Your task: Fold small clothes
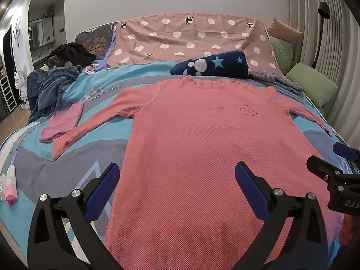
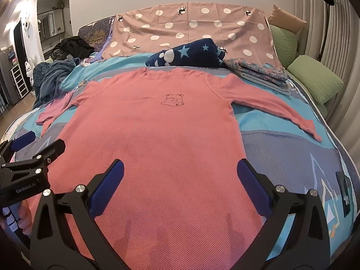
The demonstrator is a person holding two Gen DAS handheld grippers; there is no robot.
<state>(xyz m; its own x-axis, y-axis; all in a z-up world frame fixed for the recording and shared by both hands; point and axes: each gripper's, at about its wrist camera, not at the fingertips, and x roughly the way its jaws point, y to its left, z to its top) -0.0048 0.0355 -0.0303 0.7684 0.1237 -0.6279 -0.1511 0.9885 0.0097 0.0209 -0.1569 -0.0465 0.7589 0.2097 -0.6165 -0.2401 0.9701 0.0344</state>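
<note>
Bedroom light falls on a wide bed [image 1: 94, 155] covered with a quilt of turquoise, grey and lilac shapes, and we look along it from its near edge toward a plain pale wall. Flat on the quilt, in the middle, lies a coral-pink long-sleeved top [image 1: 191, 146] [image 2: 157, 139], neckline at the far end, hem toward us, both sleeves spread out and angled down to either side. A small outlined bear drawing [image 2: 172, 99] sits on its chest.

We hold the left gripper [image 1: 176, 176] over the near left part of the top, its blue-padded fingers spread wide with nothing between them but the fabric below. Our right gripper [image 2: 180, 171] hangs over the near right part, likewise spread wide and empty. Each tool shows at the edge of the other's view.

Beside the left sleeve lies a smaller folded pink garment [image 1: 60, 124], just touching the cuff. At the far left near edge we see a small white and pink item [image 1: 9, 184]. Beyond the neckline rests a rolled navy blanket with stars [image 1: 211, 65], and behind it a dusty-pink polka-dot cloth [image 1: 191, 38] drapes the headboard. Green pillows [image 1: 312, 85] sit at the far right, a floral folded stack [image 2: 258, 72] near them, and a rumpled blue blanket [image 1: 49, 90] at the far left.
</note>
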